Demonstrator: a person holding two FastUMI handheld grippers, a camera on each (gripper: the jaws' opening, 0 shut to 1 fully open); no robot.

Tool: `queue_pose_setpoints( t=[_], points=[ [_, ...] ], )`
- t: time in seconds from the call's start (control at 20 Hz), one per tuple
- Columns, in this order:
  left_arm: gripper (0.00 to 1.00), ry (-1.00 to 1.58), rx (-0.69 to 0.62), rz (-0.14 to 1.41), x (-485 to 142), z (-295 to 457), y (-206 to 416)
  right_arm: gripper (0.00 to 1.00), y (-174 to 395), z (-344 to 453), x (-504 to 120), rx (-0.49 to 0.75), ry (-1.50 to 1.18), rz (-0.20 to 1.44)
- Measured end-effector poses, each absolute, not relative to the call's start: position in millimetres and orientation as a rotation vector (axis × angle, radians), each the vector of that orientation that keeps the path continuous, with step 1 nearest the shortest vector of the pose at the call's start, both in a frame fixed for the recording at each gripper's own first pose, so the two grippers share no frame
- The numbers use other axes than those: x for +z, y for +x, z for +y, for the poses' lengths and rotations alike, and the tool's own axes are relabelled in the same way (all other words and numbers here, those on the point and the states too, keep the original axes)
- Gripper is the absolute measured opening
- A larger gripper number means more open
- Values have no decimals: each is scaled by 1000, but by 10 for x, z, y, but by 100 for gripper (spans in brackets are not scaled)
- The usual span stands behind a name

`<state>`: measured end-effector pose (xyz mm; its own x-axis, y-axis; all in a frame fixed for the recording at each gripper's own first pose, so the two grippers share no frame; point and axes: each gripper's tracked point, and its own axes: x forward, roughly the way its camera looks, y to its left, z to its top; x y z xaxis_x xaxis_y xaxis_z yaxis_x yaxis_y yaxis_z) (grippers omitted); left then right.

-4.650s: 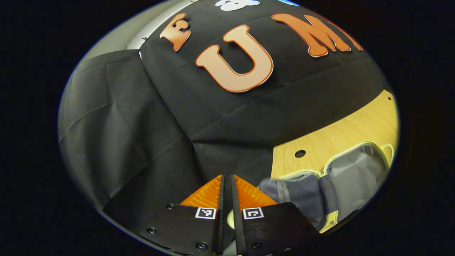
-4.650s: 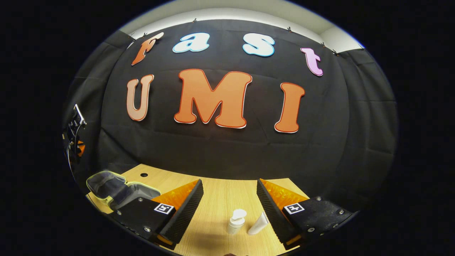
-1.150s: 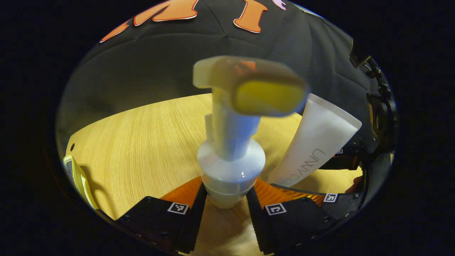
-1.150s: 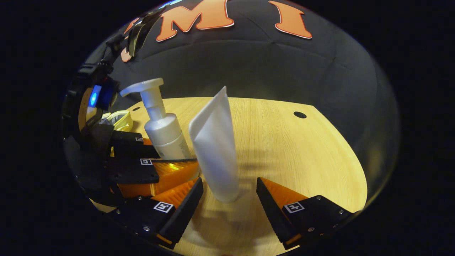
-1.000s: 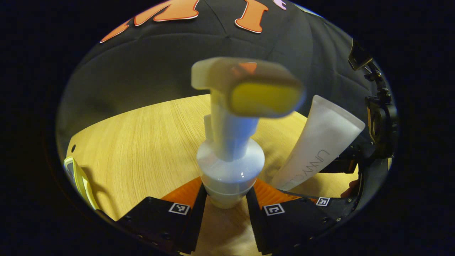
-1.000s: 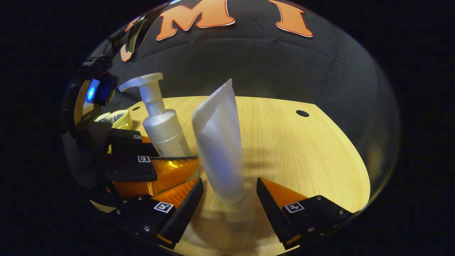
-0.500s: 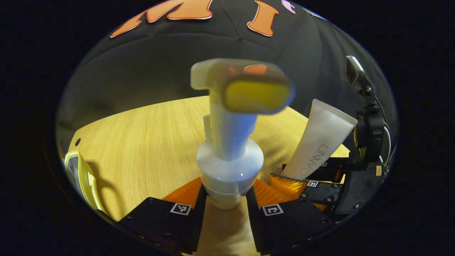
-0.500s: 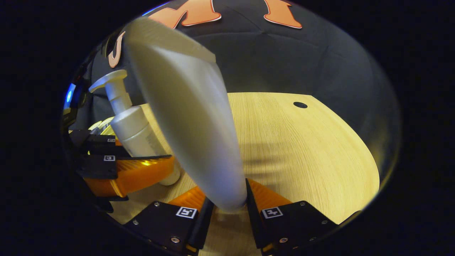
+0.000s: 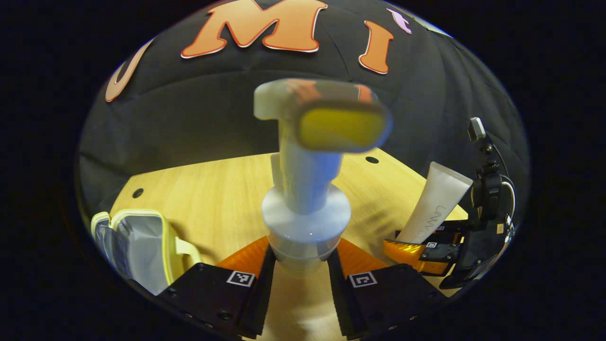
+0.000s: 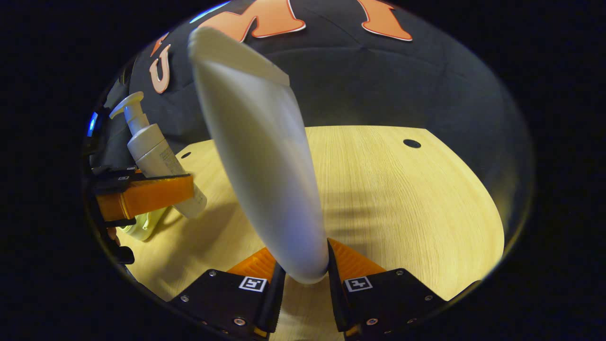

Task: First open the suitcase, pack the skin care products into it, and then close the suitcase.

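Observation:
My left gripper [image 9: 299, 258] is shut on a white pump bottle [image 9: 307, 199], held upright above the wooden table [image 9: 222, 199]; its pump head looms close and blurred. In the right gripper view the same pump bottle [image 10: 154, 154] hangs tilted at the left, lifted off the table in the left gripper [image 10: 142, 194]. My right gripper [image 10: 303, 274] is shut on the cap end of a white tube [image 10: 265, 166], which stands up tall. In the left gripper view that tube [image 9: 433, 206] and the right gripper [image 9: 416, 244] sit at the right. The open suitcase [image 9: 142, 246], yellow-rimmed with grey lining, lies at the lower left.
The wooden table [image 10: 402, 199] has a small round hole [image 10: 411, 143] at its far right and another hole [image 9: 138, 192] near the suitcase. Black cloth walls close the back. A yellow edge of the suitcase [image 10: 139, 229] peeks out under the left gripper.
My right gripper has shut on the tube and both products have lifted off the table. The left gripper has swung left, bringing the open suitcase further into its view.

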<state>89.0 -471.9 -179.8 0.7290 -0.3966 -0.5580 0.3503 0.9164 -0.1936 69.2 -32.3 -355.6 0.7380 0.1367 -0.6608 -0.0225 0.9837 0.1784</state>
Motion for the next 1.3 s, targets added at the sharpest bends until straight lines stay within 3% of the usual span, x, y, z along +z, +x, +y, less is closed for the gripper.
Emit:
queue_pose_setpoints(
  t=[0.35, 0.9, 1.3],
  points=[
    [58, -107, -260, 584, -1320, -3866, 688, 46, 678, -6, -2817, 146, 142, 638],
    [57, -99, -58, 548, -862, -2588, 300, 45, 504, 1104, -1942, 378, 63, 525],
    [57, -72, -85, 570, -935, -1824, 166, 45, 525, 1935, -1671, 424, 0, 501]
  ],
)
